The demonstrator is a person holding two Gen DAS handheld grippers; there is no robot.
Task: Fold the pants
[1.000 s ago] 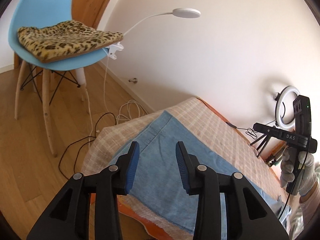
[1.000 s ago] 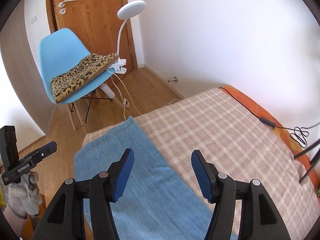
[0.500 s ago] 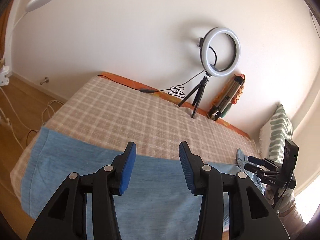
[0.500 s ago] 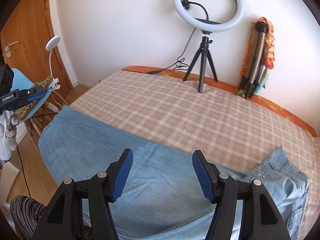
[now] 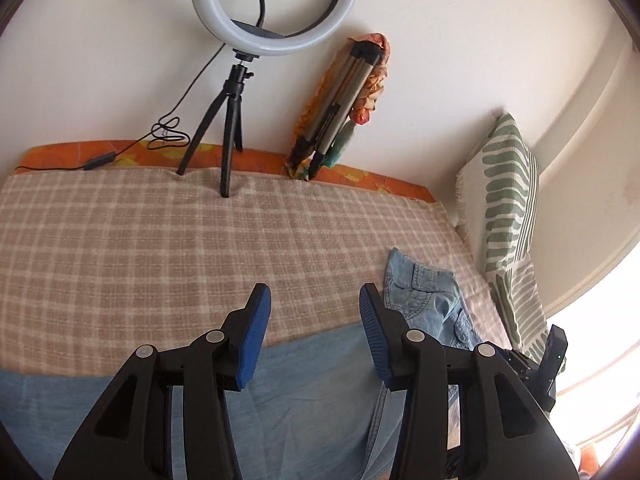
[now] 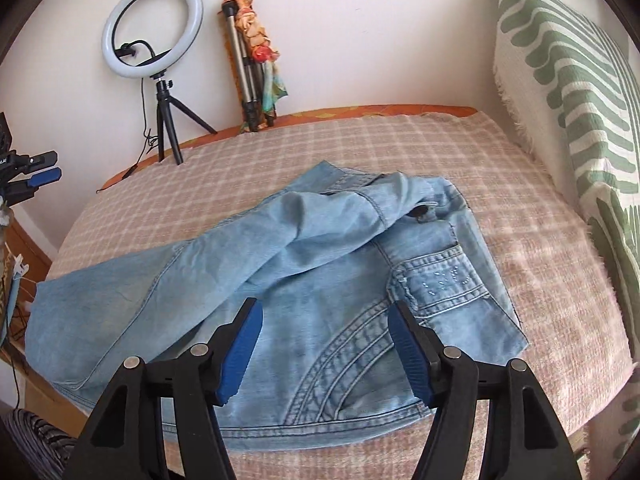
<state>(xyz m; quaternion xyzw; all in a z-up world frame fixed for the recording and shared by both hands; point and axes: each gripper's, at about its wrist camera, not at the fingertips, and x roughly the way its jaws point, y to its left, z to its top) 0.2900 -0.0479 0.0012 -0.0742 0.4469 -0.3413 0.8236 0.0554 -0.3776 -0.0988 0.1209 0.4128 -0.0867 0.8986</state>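
Light blue jeans (image 6: 320, 248) lie on the checked bed cover (image 6: 540, 280), the waist and back pocket at the right, one leg folded loosely across and reaching left. My right gripper (image 6: 324, 312) hovers over the seat of the jeans. Its jaws are opening and nothing is between them. In the left wrist view a jeans leg (image 5: 312, 380) runs along the near edge and the waist (image 5: 428, 292) bunches at the right. My left gripper (image 5: 314, 300) hangs above the leg's far edge, open and empty.
A ring light on a small tripod (image 5: 276, 4) and a folded tripod wrapped in a scarf (image 5: 344, 100) stand at the wall behind the bed. A green-patterned pillow (image 6: 580, 80) leans at the right end. A cable (image 5: 96, 162) lies along the orange bed edge.
Both views have swung from the blue chair and door end to the ring-light wall and the waist end of the jeans. Both jaws stand wider than before.
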